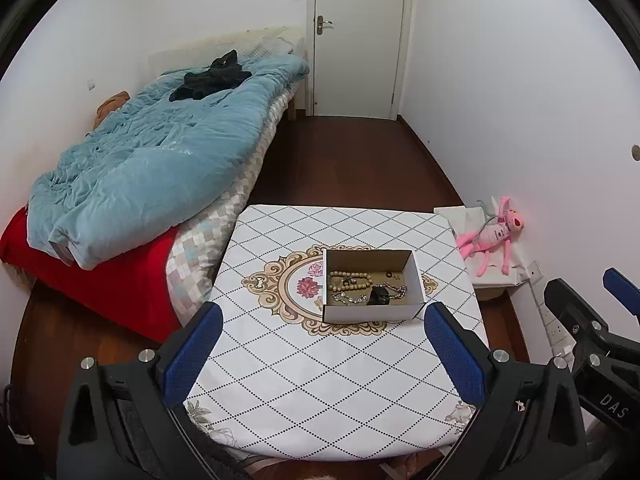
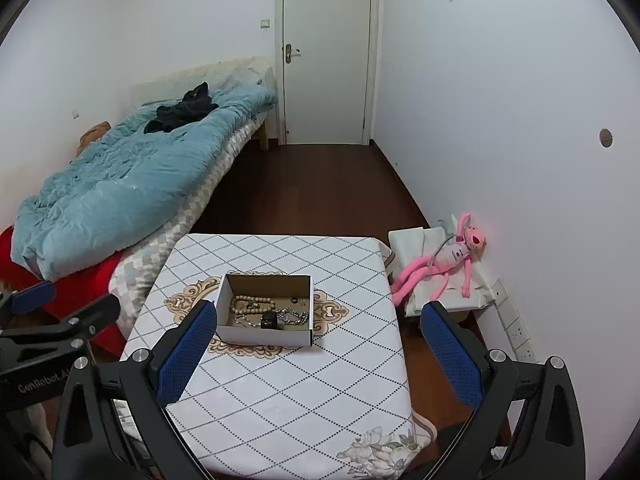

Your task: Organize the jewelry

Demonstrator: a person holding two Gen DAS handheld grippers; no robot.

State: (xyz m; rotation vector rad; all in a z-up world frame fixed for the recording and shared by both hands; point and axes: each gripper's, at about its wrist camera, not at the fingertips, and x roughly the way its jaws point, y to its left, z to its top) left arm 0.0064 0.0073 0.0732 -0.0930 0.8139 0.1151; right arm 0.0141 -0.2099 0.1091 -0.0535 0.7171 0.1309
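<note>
Our left gripper (image 1: pixel 322 350) and right gripper (image 2: pixel 318 350) hover above the near part of the table (image 1: pixel 304 384), jaws spread wide, nothing between the blue pads (image 1: pixel 192 356). Ahead of the left jaws, slightly right of centre, sits the cardboard box (image 1: pixel 372 312); from the right gripper it lies just ahead of the left finger. Inside we see a beaded bracelet (image 2: pixel 252 305), a silver chain (image 2: pixel 296 317) and a small black piece (image 2: pixel 269 320). Beyond, a bed (image 1: pixel 140 172) stands left, a pink plush toy (image 2: pixel 452 260) right, a door (image 2: pixel 326 52) farthest.

Jewelry (image 1: pixel 362 289), seemingly tangled, fills box (image 1: pixel 374 312).
</note>
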